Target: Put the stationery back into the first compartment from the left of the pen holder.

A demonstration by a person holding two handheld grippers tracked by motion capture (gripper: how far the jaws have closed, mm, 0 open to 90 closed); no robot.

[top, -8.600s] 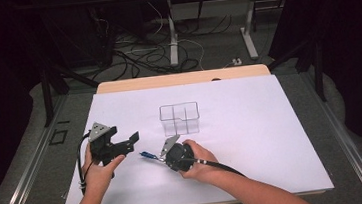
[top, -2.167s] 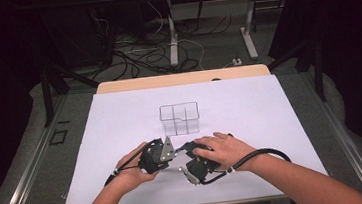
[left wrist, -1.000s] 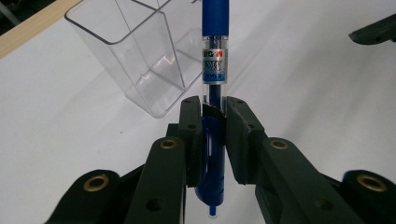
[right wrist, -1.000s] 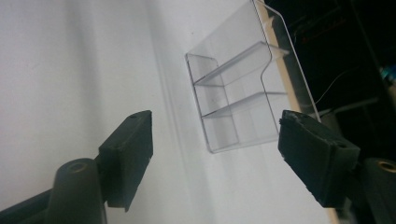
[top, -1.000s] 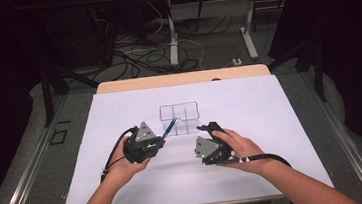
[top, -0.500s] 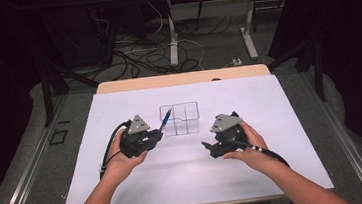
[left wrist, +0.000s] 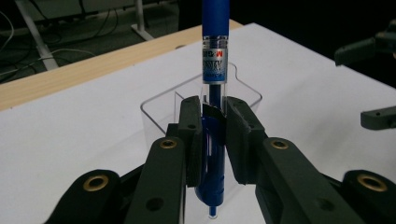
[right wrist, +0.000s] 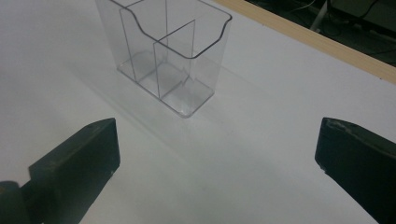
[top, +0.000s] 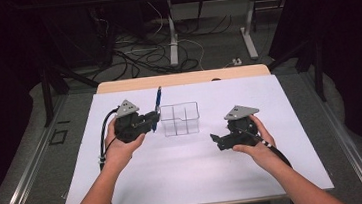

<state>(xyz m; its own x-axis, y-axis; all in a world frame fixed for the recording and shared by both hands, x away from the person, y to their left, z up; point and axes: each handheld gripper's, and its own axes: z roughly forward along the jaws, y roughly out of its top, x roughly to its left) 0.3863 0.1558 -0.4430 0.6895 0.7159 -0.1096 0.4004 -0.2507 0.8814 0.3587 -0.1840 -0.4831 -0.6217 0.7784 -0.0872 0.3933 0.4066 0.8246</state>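
The table point(top: 191, 181) is carrying a clear holder point(top: 180, 118) at centre. The right gripper point(top: 221, 142) is standing wide and empty, its jaws just opened. The left gripper point(top: 153, 118) is clamping an upright pen point(top: 158, 101) just left of the holder.

overhead forward-down, tool cameras close, sharing organizer point(top: 179, 118)

Blue pen point(left wrist: 215, 56): translucent barrel with printed label, upright, held off the table, just left of organiser | Clear organiser point(top: 180, 118): transparent plastic, internal dividers, compartments empty, upright near centre of white table point(top: 195, 171)
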